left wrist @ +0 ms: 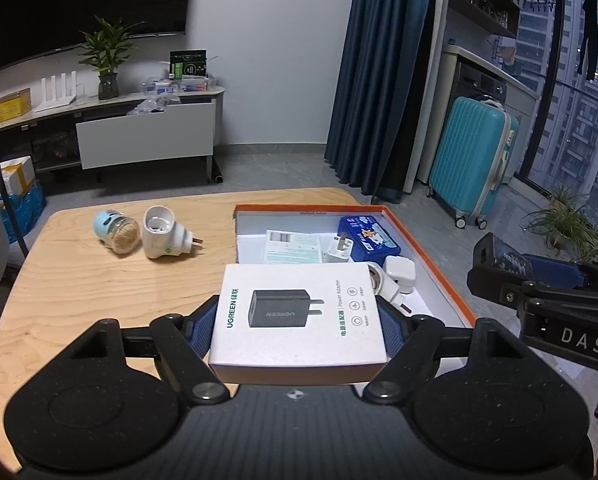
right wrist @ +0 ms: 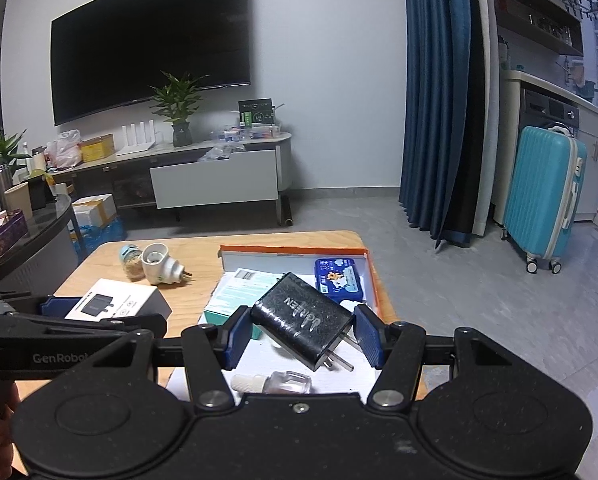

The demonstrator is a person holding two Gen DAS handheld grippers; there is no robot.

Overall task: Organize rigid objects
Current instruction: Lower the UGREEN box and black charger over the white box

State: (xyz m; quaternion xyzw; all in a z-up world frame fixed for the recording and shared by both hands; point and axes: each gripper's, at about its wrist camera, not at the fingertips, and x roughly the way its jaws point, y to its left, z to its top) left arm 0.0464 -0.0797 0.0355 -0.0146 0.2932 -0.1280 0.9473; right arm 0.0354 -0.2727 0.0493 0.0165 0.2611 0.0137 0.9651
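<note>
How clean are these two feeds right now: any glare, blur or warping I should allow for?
Left wrist view: sharp; the white adapter box in the left hand-held gripper is readable; fisheye bends the table edges; the tray floor is bright.
Right wrist view: dimmer and bluish; the black charger in the right hand-held gripper shows speckled sheen; the curtain bows.

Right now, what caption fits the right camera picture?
Right claw grips a black charger above the orange-rimmed box.
</note>
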